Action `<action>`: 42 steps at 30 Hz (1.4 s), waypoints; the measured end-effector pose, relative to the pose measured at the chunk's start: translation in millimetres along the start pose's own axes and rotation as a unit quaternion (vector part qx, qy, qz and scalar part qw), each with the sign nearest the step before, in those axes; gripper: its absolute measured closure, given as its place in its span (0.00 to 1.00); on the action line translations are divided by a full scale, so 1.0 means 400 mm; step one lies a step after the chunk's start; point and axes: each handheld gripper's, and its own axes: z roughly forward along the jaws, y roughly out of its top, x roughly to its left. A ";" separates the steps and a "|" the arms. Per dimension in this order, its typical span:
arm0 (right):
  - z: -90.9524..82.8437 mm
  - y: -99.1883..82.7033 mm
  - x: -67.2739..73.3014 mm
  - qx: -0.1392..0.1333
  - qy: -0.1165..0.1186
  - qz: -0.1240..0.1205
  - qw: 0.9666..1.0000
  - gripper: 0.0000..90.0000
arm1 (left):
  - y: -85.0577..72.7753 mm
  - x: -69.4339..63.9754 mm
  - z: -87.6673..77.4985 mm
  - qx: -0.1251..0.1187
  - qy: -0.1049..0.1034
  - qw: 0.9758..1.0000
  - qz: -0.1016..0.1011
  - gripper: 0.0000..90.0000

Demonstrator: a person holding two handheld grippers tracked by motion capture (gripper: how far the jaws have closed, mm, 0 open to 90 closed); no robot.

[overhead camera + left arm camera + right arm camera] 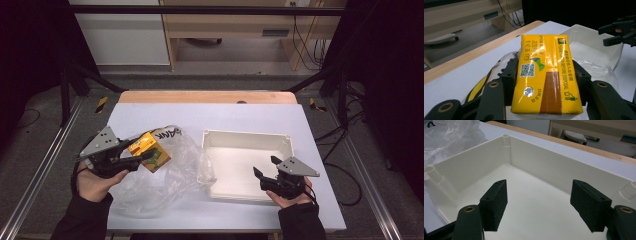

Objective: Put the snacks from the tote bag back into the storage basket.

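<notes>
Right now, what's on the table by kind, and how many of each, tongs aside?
Yellow carton, clamped in the left tongs: 1
Clear plastic bag: 1
White tray, nothing in it: 1
Total: 3

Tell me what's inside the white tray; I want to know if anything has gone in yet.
The white tray looks bare: its floor and walls show nothing in it. The right gripper hangs open over its near edge, covering a small patch of floor.
</notes>
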 end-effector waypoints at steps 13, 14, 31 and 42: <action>-0.014 -0.002 -0.023 -0.006 -0.005 0.013 1.000 0.31 | 0.139 -0.054 0.051 -0.012 -0.046 0.998 0.042 0.56; -0.015 -0.002 -0.024 -0.005 -0.006 0.014 1.000 0.31 | 0.147 -0.059 0.058 -0.011 -0.049 0.998 0.045 0.56; -0.027 0.000 -0.048 -0.009 -0.018 0.022 1.000 0.29 | 0.233 -0.144 0.214 0.010 -0.120 0.988 0.093 0.56; -0.041 -0.004 -0.076 -0.015 -0.033 0.028 0.999 0.28 | 0.237 -0.186 0.339 0.038 -0.167 0.979 0.110 0.56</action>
